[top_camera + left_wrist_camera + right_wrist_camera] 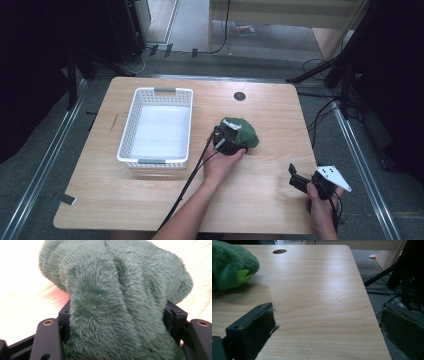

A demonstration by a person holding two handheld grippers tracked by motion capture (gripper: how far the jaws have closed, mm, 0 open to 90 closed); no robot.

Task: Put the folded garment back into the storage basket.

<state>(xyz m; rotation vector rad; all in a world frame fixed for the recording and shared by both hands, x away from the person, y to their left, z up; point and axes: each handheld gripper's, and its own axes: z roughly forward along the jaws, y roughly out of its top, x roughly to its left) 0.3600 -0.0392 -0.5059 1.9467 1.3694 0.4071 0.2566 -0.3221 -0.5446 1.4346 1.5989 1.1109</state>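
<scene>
A green plush toy (pixel 246 135) lies on the wooden table (pixel 270 210), right of centre. My left gripper (pixel 233 134) presses into its near left side, held by a hand. In the left gripper view the plush (pixel 112 277) bulges up between the two black jaws, and the left gripper (pixel 120 315) is shut on its fur. My right gripper (pixel 294 178) rests low near the table's front right corner, well apart from the toy. In the right gripper view my right gripper (pixel 327 320) stands open over bare wood, with the plush (pixel 229 265) at the far left.
An empty white slotted basket (pixel 155 91) stands left of the toy. A dark round hole (pixel 239 96) sits in the tabletop near the far edge. The table's right edge (pixel 367 302) runs close beside my right gripper. Stands and cables lie on the floor beyond.
</scene>
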